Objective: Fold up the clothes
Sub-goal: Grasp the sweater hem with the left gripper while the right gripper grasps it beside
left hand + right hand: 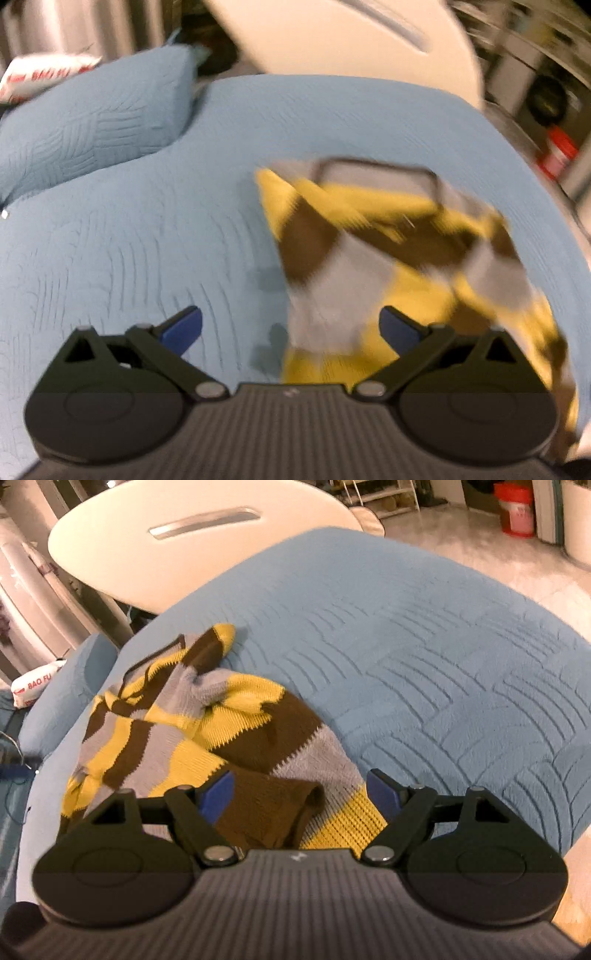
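Our left gripper [290, 325] has its jaws spread wide, gripping nothing; the striped knit sweater [388, 251], blurred in that view, lies crumpled just ahead and toward the right jaw. Our right gripper [301, 790] is likewise wide apart and empty, with the sweater's [207, 720] brown and yellow hem lying between its jaws and the bulk heaped ahead to the left. Beyond spreads the blue quilted bed [424, 646], then a white oval board [184, 535].
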{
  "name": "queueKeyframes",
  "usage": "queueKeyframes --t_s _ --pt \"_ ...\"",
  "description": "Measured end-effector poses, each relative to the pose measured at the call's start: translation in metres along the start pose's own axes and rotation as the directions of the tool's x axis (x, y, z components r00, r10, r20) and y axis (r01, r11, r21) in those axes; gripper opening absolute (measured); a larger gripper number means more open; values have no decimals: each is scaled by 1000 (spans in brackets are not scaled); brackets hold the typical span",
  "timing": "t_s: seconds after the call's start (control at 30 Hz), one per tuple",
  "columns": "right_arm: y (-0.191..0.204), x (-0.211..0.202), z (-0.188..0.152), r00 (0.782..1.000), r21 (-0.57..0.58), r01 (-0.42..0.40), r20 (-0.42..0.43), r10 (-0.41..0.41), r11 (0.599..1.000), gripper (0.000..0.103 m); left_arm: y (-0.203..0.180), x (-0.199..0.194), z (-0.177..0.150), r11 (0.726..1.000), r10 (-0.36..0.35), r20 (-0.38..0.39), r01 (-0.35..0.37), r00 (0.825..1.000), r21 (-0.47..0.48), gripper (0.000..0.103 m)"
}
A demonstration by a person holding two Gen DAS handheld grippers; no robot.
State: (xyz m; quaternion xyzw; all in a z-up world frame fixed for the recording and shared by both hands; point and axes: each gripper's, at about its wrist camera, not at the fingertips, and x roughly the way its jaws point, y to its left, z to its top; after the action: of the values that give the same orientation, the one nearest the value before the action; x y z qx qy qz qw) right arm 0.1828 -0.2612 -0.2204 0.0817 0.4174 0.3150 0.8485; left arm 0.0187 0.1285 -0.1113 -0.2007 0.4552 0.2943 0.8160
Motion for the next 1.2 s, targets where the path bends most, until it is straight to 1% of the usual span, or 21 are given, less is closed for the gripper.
queueKeyframes --t_s 0.07,0.17,0.23,0.3,0.4,0.43,0.53,0.57,0.6,0.63,0.67,0.7,0.73,0.77,0.8,0.83,0.93,1.03,1.1,1.17,1.2 --pt "-2 -3 0 1000 8 -5 30 4 1000 81 8 26 29 998 12 -39 -14 999 -58 102" --pt "1 -2 1 999 -16 -11 47 12 1000 81 17 63 60 993 42 -90 -51 995 -105 101" --pt "3 -1 2 999 -28 -10 53 12 1000 81 19 85 76 990 89 -118 -101 989 -100 96" --pt "2 0 4 998 -26 -12 65 13 1000 81 17 106 92 987 145 -128 -153 981 -58 96" --pt "2 3 6 997 -16 -16 76 17 1000 81 15 123 105 988 147 -120 -151 982 -26 92" --pt "2 4 7 997 -14 -14 78 15 1000 81 14 126 108 989 141 -117 -144 983 -22 88" --pt "4 7 8 996 -15 0 89 2 1000 81 9 139 112 997 64 -119 -68 991 -27 82" --pt "5 8 8 996 -18 2 84 0 1000 81 7 143 111 999 38 -127 -41 991 -28 73" --pt "6 9 8 997 -20 4 79 -2 1000 81 4 149 109 1000 20 -147 -23 989 -19 66" --pt "6 11 9 998 -23 4 65 -2 1000 81 1 154 105 1000 6 -165 -7 986 -5 56" --pt "7 13 10 999 -25 3 50 -2 1000 81 -4 158 100 1000 11 -168 -6 986 30 55" --pt "6 16 11 999 -19 -16 29 17 1000 81 -9 157 97 998 24 -143 -15 989 67 53" --pt "6 19 13 999 -13 -36 8 36 999 81 -11 156 95 996 27 -133 -15 991 88 46" --pt "5 21 15 998 -6 -56 -13 56 998 83 -13 156 94 994 27 -124 -14 992 104 29" --pt "9 37 29 996 -2 -91 -18 91 996 83 -14 154 95 994 22 -119 -9 993 107 17" --pt "13 53 45 992 2 -126 -22 126 992 82 -15 153 95 994 20 -115 -7 993 111 11" --pt "24 102 90 972 14 -231 -33 231 973 83 -19 151 93 993 32 -101 -20 994 119 10" --pt "36 151 135 942 27 -332 -43 333 943 81 -17 149 90 995 29 -76 -22 997 95 10" --pt "52 214 164 912 82 -375 -147 383 923 81 -12 148 92 998 11 -63 -7 998 62 10" --pt "65 259 174 907 108 -316 -257 334 942 82 -7 145 91 999 -9 -52 10 999 35 10" --pt "71 272 174 902 109 -301 -290 320 947 83 -6 142 90 999 -14 -49 16 999 33 10"
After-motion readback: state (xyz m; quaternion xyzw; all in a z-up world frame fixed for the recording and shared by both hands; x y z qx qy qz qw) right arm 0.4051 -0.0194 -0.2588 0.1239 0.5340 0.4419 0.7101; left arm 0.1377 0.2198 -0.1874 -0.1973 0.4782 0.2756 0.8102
